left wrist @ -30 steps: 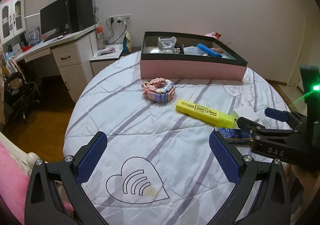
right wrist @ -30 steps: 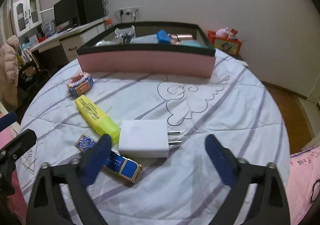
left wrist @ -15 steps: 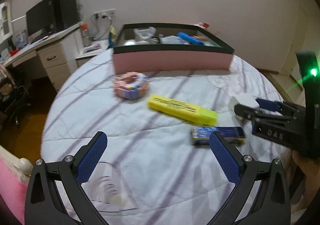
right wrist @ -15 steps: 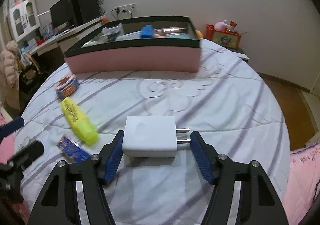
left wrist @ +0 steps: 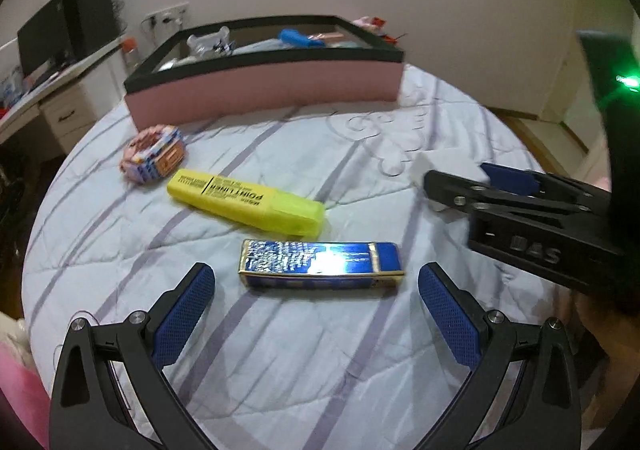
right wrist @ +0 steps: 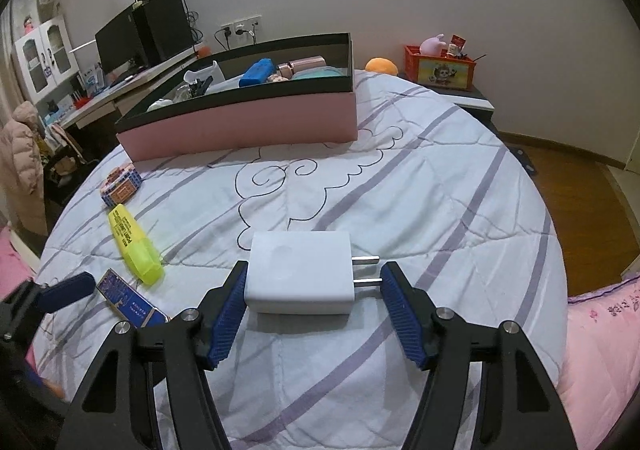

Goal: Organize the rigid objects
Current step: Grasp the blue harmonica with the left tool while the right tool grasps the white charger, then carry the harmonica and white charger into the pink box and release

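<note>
A white plug adapter (right wrist: 300, 272) lies on the quilt between the fingers of my right gripper (right wrist: 312, 310); the left pad touches its side, the right pad stands just off the prongs. My left gripper (left wrist: 316, 326) is open and low over the quilt, just short of a shiny blue box (left wrist: 320, 264), also in the right wrist view (right wrist: 130, 302). A yellow highlighter (left wrist: 244, 202) and a brick-built toy (left wrist: 154, 158) lie beyond it. The pink box with a black rim (left wrist: 264, 94) holds several items.
The round bed's quilt (right wrist: 420, 190) drops off to wooden floor on the right. A desk with a monitor (right wrist: 120, 46) stands at the back left. A red crate (right wrist: 440, 68) sits on a side table behind the bed.
My right gripper has narrowed around the white adapter. My left gripper has moved right and forward, so the blue box now lies just ahead of its fingers.
</note>
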A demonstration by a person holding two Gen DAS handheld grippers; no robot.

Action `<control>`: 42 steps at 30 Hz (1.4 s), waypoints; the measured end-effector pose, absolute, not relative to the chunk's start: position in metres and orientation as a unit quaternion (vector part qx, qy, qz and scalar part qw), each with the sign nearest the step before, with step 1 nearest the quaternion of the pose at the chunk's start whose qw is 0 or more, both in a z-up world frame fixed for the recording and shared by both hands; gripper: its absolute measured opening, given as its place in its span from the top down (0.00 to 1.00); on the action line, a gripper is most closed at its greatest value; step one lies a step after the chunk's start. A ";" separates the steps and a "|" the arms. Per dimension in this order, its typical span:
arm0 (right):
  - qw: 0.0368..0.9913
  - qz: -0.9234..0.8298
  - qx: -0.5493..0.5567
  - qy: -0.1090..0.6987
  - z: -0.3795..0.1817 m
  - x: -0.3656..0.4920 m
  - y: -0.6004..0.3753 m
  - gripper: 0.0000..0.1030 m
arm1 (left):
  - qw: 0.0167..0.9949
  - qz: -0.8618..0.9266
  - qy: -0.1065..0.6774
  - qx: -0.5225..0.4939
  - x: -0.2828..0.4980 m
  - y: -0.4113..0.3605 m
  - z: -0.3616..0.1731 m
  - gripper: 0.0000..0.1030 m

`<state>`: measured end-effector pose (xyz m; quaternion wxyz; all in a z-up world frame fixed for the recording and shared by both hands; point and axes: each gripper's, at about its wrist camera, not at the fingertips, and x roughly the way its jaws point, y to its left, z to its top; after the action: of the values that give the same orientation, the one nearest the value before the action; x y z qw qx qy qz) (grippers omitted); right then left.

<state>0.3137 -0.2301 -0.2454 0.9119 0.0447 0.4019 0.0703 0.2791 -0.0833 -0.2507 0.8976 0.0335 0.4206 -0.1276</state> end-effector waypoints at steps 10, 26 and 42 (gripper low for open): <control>0.911 0.076 0.043 0.402 -0.248 0.314 -0.229 0.35 | 0.899 -0.108 0.422 0.047 0.285 -0.086 -0.254 0.19; 0.910 0.068 0.029 0.409 -0.250 0.317 -0.225 0.35 | 0.900 -0.106 0.421 0.043 0.283 -0.073 -0.251 0.19; 0.944 0.087 0.032 0.316 -0.194 0.287 -0.211 0.35 | 0.943 -0.069 0.324 0.025 0.279 -0.032 -0.183 0.19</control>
<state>0.2875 -0.2108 -0.1936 0.9441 0.0324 0.3165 0.0867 0.2789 -0.0320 -0.1833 0.9432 0.0252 0.3239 -0.0693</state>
